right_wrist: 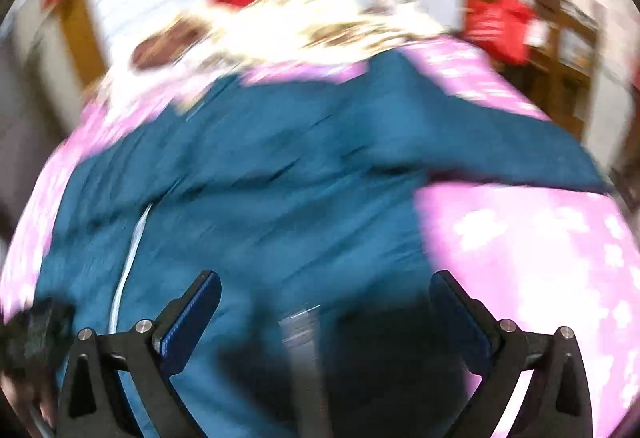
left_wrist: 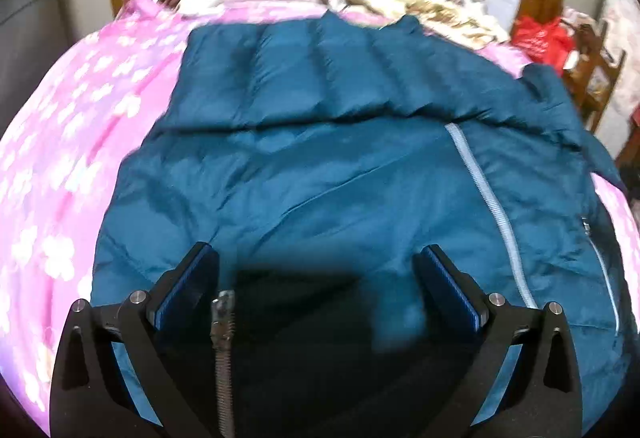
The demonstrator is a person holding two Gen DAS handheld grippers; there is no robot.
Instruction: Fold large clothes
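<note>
Left wrist view shows the left tongs point(left_wrist: 316, 270) spread empty above the teal puffer jacket point(left_wrist: 320, 166) spread flat on the pink floral bed point(left_wrist: 60, 158) for folding, while the right tongs point(right_wrist: 326, 298) likewise gape unladen.

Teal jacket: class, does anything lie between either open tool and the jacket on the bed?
Nothing visible does. The left tool hangs open directly over the teal jacket, near its zipper. The right tool is open above the jacket too, with only pink bedding alongside.
</note>
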